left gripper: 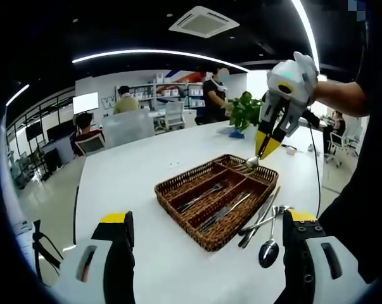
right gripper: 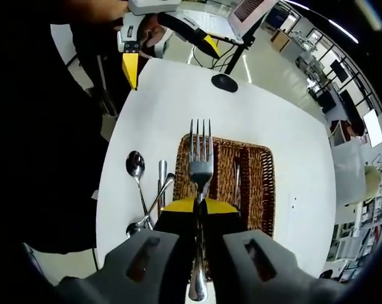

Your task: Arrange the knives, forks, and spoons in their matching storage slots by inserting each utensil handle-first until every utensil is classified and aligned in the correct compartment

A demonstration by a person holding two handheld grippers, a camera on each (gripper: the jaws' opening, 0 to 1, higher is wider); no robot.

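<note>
my right gripper [right gripper: 199,204] is clamped on a fork [right gripper: 201,166], tines pointing away from me and the handle end hanging back between my jaws, held just above the near end of the wicker tray [right gripper: 261,166]; in the left gripper view that same gripper [left gripper: 265,151] hangs over the tray's far corner. my left gripper [left gripper: 206,244] sits wide and holds nothing, just off the tray's [left gripper: 178,183] near side. the risk i see: the fork has to go in handle-first, and my grip is near the neck, so as i tip it down it could pivot in the jaws and land across a divider or in the wrong slot, or snag its tines in the weave. a fast drop could also nudge the light tray. counting: 1 fork in my grip, 1 tray with what looks like 3 long slots, about 3 utensils already in it (hard to separate at this size), and beside the tray 2 spoons [right gripper: 136,166] plus 1 knife [right gripper: 162,180].
</note>
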